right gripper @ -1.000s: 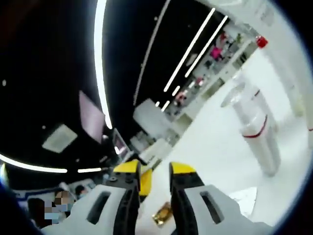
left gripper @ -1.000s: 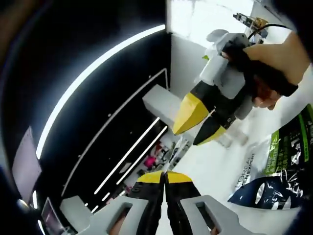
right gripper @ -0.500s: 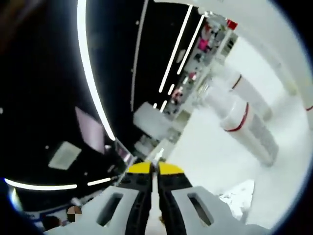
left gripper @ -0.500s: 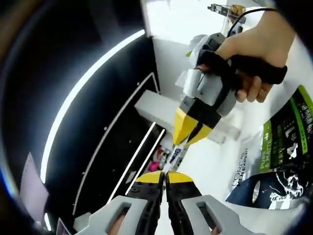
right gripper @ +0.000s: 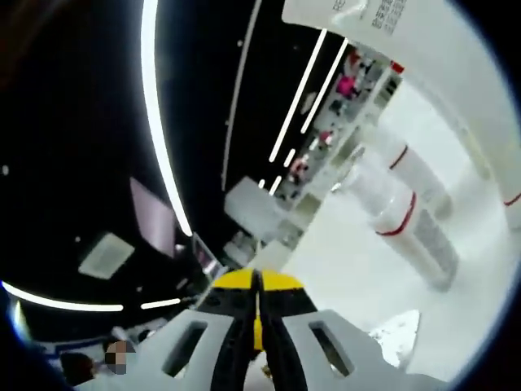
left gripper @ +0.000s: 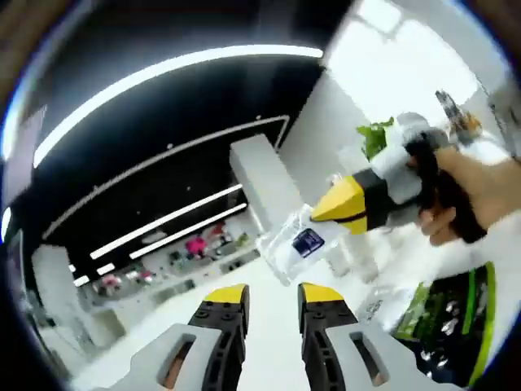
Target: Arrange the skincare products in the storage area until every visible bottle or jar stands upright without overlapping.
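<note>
In the left gripper view my left gripper point(left gripper: 274, 295) stands open with nothing between its yellow-tipped jaws. Beyond it the right gripper point(left gripper: 330, 210), held by a hand point(left gripper: 480, 191), comes in from the right, shut on a small clear packet with a blue label point(left gripper: 298, 243). The packet hangs in the air above the white surface. In the right gripper view the right gripper point(right gripper: 256, 281) has its jaws pressed together. Two white bottles with red bands point(right gripper: 404, 213) stand beyond it, and a large white tube point(right gripper: 366, 18) crosses the top.
Green and black sachets point(left gripper: 444, 314) lie at the lower right of the left gripper view, with clear bottles point(left gripper: 358, 262) behind the held packet. A silver sachet point(right gripper: 397, 332) lies on the white surface point(right gripper: 350, 277) near the right gripper. Dark shelving with light strips is behind.
My left gripper went from shut to open. The right gripper closed about half a second ago and has since swung off to the right with the clear packet. Both views have turned.
</note>
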A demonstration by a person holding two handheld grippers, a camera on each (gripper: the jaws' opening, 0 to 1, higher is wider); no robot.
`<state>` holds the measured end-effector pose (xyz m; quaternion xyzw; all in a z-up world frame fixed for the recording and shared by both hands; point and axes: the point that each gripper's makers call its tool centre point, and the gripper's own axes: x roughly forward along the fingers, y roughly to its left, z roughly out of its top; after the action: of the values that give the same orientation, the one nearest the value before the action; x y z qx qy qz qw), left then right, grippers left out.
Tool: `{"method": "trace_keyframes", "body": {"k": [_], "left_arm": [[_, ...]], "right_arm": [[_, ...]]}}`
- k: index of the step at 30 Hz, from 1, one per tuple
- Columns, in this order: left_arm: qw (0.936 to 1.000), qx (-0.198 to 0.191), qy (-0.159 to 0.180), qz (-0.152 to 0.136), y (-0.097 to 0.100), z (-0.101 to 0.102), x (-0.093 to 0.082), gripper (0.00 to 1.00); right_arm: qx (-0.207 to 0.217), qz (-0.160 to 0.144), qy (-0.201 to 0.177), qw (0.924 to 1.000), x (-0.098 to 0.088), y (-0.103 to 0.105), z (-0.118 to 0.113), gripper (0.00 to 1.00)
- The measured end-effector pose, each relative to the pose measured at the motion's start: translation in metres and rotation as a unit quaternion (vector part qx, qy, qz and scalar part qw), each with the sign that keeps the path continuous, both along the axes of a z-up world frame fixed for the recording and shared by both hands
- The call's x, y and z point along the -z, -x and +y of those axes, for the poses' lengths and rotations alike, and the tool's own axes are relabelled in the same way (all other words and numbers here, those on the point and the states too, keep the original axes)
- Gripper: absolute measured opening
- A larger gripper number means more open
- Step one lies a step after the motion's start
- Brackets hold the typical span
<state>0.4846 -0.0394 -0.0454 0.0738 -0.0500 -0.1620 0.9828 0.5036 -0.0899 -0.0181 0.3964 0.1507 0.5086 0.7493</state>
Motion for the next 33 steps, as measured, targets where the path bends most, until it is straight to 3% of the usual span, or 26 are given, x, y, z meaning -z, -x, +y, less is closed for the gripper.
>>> {"method": "trace_keyframes", "body": {"k": [1, 2, 3, 4, 6, 9, 11, 13, 19, 26, 27, 29, 33], "left_arm": [[0.9978, 0.04, 0.048, 0.023, 0.002, -0.006, 0.002, 0.26], [0.9899, 0.085, 0.102, 0.049, 0.005, -0.013, 0.004, 0.27], [0.9822, 0.113, 0.136, 0.062, 0.007, -0.017, 0.003, 0.28], [0.9699, 0.15, 0.177, 0.074, 0.009, -0.023, 0.001, 0.28], [0.9607, 0.173, 0.203, 0.078, 0.01, -0.027, 0.0, 0.28], [0.9553, 0.18, 0.22, 0.083, 0.011, -0.028, -0.001, 0.28], [0.9446, 0.195, 0.247, 0.093, 0.013, -0.03, -0.001, 0.28], [0.9226, 0.225, 0.293, 0.112, 0.017, -0.033, -0.004, 0.29], [0.8956, 0.225, 0.374, 0.085, 0.015, -0.012, -0.018, 0.22], [0.8925, 0.186, 0.406, 0.061, 0.009, 0.011, -0.02, 0.12], [0.8945, 0.178, 0.406, 0.058, 0.009, 0.012, -0.02, 0.1], [0.9095, 0.151, 0.385, 0.047, 0.005, 0.019, -0.017, 0.08], [0.9185, 0.134, 0.369, 0.048, 0.003, 0.022, -0.015, 0.07]], "right_arm": [[0.003, -0.003, 0.001, 1.0, 0.0, -0.001, 0.0, 0.0], [0.003, -0.003, 0.0, 1.0, 0.0, -0.001, 0.0, 0.0], [0.0, -0.003, -0.005, 1.0, -0.002, 0.0, 0.0, 0.0], [0.0, -0.003, -0.007, 1.0, -0.002, 0.0, 0.0, 0.0], [-0.002, -0.006, -0.016, 0.9998, -0.005, 0.001, -0.001, 0.0], [-0.008, -0.006, -0.021, 0.9997, -0.006, 0.003, 0.0, 0.0], [-0.011, -0.009, -0.019, 0.9997, -0.007, 0.002, 0.0, 0.0], [-0.013, -0.013, -0.014, 0.9997, -0.006, 0.008, 0.002, 0.0], [-0.016, -0.014, -0.009, 0.9997, -0.004, 0.009, 0.005, 0.0], [-0.032, -0.034, 0.045, 0.9979, 0.009, 0.01, 0.021, 0.0], [-0.033, -0.036, 0.049, 0.9976, 0.009, 0.011, 0.022, 0.0], [-0.035, -0.038, 0.061, 0.9968, 0.013, 0.012, 0.025, 0.0], [-0.039, -0.039, 0.073, 0.9958, 0.018, 0.009, 0.027, 0.0]]}}
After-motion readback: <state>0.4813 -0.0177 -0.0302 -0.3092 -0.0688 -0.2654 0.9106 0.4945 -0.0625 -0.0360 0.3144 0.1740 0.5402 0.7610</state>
